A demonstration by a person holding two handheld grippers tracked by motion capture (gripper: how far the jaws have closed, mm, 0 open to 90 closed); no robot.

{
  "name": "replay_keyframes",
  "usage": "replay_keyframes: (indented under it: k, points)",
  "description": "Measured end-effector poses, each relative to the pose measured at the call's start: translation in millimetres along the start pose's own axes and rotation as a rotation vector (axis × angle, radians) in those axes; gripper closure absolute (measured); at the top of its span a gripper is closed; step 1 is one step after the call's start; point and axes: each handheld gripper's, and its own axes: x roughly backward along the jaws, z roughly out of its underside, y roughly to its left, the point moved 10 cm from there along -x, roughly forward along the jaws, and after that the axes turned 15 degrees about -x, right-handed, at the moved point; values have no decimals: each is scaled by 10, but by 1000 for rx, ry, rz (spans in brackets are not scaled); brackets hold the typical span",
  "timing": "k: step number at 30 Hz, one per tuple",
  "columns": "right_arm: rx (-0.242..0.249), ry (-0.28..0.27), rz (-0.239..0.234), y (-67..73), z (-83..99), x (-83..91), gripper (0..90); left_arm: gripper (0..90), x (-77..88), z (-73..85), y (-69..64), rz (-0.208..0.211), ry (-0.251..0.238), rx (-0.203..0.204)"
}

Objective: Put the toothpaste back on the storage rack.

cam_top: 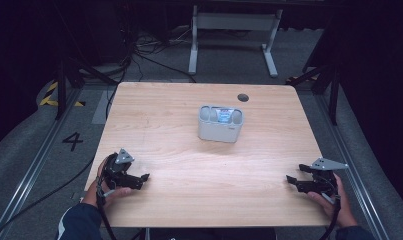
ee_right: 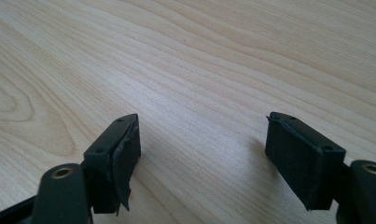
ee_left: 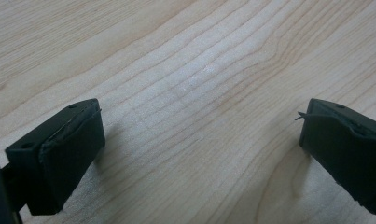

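Note:
A small grey box-shaped device [cam_top: 220, 123] with a blue label on top stands upright a little behind the middle of the wooden table [cam_top: 179, 150]. My left gripper [cam_top: 141, 181] rests low over the table's front left corner, held in a hand, and is open with nothing between its jaws. My right gripper [cam_top: 295, 181] sits near the front right edge, also open and empty. In the left gripper view my left gripper [ee_left: 199, 135] has its two black pads wide apart over bare wood. In the right gripper view my right gripper [ee_right: 202, 149] stands the same way.
A dark round cable hole [cam_top: 243, 97] lies near the table's far edge. Behind the table stand a white frame [cam_top: 234, 30] and loose cables on the grey floor. A metal rail [cam_top: 34, 165] runs along the left, beside a floor mark "4" [cam_top: 72, 141].

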Motion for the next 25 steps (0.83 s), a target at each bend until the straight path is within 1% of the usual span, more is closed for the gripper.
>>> replay_keyframes:
  k: [9, 12, 13, 15, 16, 17, 18, 19, 25]
  points:
    - [-5, 0, 4, -4, -1, 0, 267, 2, -6, -8, 3, -1, -5, 0]
    - [-5, 0, 4, -4, -1, 0, 265, 2, -2, -5, 5, -5, 1, 0]
    - [-6, 0, 5, -4, -1, 0, 264, 2, -7, -10, -1, -8, -3, 11]
    - [-8, 0, 6, -6, -1, 0, 261, 2, -4, -8, -11, -2, 4, 19]
    - [-8, 0, 6, -6, -1, 0, 260, 2, -7, -11, -25, -1, 4, 36]
    - [-8, 0, 6, -7, -1, 0, 259, 2, -13, -17, -14, -12, 2, 34]
    - [-9, 0, 7, -8, -1, 0, 257, 2, -19, -25, -10, -20, 1, 43]
    - [-10, 1, 7, -8, -1, 0, 257, 1, -21, -27, -10, -21, 1, 46]
    - [-11, 2, 11, -14, -1, -2, 242, 1, -24, -28, -9, -23, -1, 45]
